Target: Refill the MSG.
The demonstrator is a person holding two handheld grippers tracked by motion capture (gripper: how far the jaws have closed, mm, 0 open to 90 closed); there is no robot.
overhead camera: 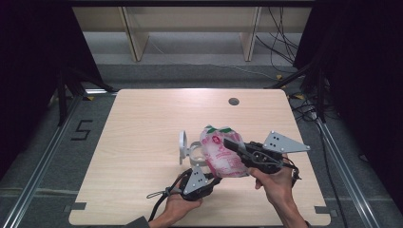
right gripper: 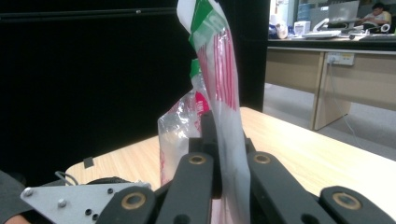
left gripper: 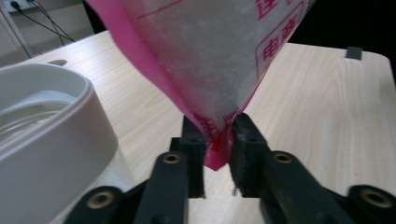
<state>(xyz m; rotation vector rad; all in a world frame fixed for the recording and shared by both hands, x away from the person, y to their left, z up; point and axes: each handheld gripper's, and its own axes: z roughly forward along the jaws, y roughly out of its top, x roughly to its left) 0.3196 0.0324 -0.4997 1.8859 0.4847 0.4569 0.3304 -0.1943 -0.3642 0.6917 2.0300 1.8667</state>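
A plastic bag of white powder with pink and red print and a green-and-white top is held up over the wooden table. My left gripper comes from below, and in the left gripper view its jaws pinch the bag's pink bottom corner. From the right, my right gripper is shut on the bag's upper side; the right gripper view has the film squeezed between its jaws. The other gripper's grey plate lies low at the left there.
A white-rimmed clear container with its lid tipped up stands just left of the bag, close beside the left jaw. A grey grommet sits at the table's far side. Dark curtains, floor rails and cables surround the table.
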